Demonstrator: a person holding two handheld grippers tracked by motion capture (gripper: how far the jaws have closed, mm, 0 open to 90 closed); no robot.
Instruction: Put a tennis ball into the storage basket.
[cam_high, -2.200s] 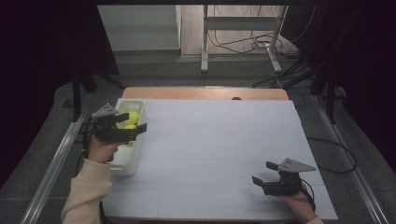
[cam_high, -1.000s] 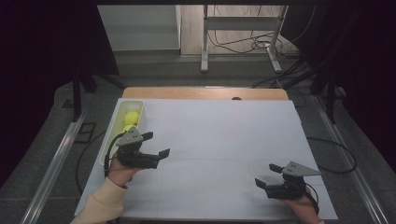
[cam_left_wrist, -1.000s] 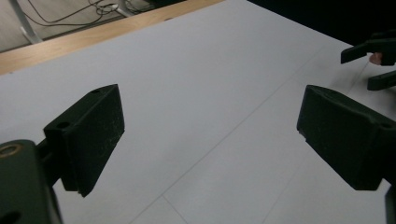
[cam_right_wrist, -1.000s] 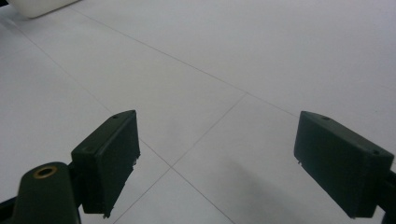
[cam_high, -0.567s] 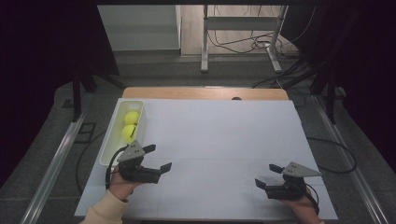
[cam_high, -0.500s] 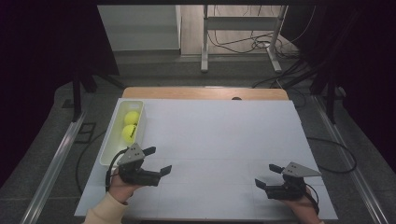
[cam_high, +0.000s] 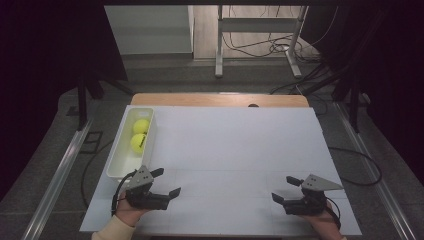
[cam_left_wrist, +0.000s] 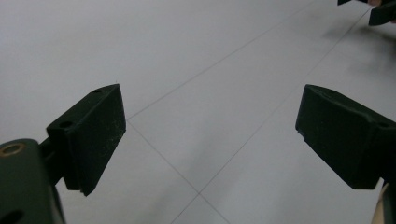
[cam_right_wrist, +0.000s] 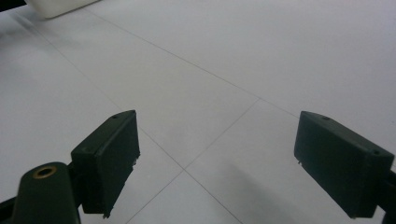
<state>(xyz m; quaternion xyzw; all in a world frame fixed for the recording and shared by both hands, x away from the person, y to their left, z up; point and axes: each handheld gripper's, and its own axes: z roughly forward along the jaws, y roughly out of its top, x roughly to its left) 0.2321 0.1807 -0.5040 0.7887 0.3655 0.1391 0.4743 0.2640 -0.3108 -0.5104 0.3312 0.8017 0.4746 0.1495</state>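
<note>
Both the left gripper (cam_high: 166, 182) and the right gripper (cam_high: 286, 189) rest low on the table (cam_high: 235, 150), jaws wide and empty. The 2 tennis balls (cam_high: 139, 135) lie in the white bin (cam_high: 118, 167). A careless left-hand sweep could knock the bin.

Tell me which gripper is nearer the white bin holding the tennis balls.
Left. The left gripper sits just past the white bin's near end; the right gripper is far across the table.
</note>
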